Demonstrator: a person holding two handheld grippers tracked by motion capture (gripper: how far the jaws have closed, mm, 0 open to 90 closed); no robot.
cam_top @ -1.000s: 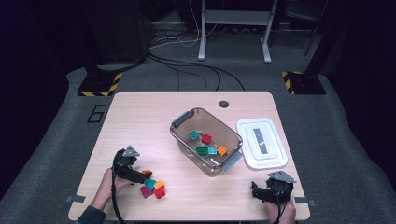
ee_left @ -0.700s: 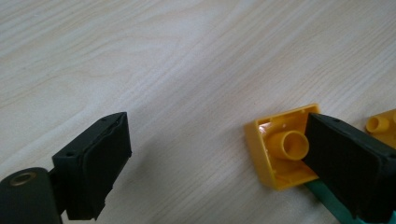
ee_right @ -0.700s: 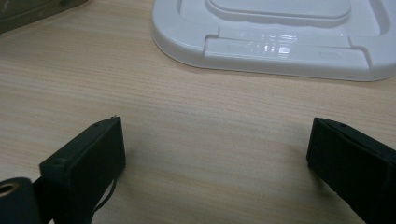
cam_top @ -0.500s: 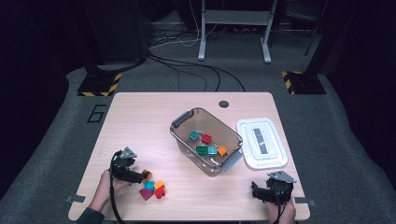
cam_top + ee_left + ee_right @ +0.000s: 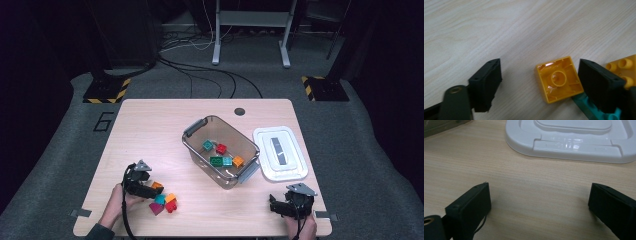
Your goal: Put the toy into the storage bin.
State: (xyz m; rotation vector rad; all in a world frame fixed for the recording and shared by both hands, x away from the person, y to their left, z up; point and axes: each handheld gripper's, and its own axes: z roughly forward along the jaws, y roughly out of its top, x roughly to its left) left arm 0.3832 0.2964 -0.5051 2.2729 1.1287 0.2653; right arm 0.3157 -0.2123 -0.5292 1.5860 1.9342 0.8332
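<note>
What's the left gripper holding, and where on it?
Nothing yet. Left gripper jaws have just been closing around the upturned yellow block, flanking its sides; a gap remains at one side.

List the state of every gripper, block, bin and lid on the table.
left gripper: jaws just been closing around the yellow block, not gripping yet
yellow block: hollow side up
right gripper: open, nothing between its jaws
bin: uncovered, five blocks inside
lid: off, flat beside the bin

Left gripper [image 5: 150,189]: low over the table, held by the left hand [image 5: 119,200], jaws part-way apart and just been closing, nothing pinched yet. Right gripper [image 5: 276,206]: low, in the right hand [image 5: 300,227], jaws spread wide, nothing between them.
</note>
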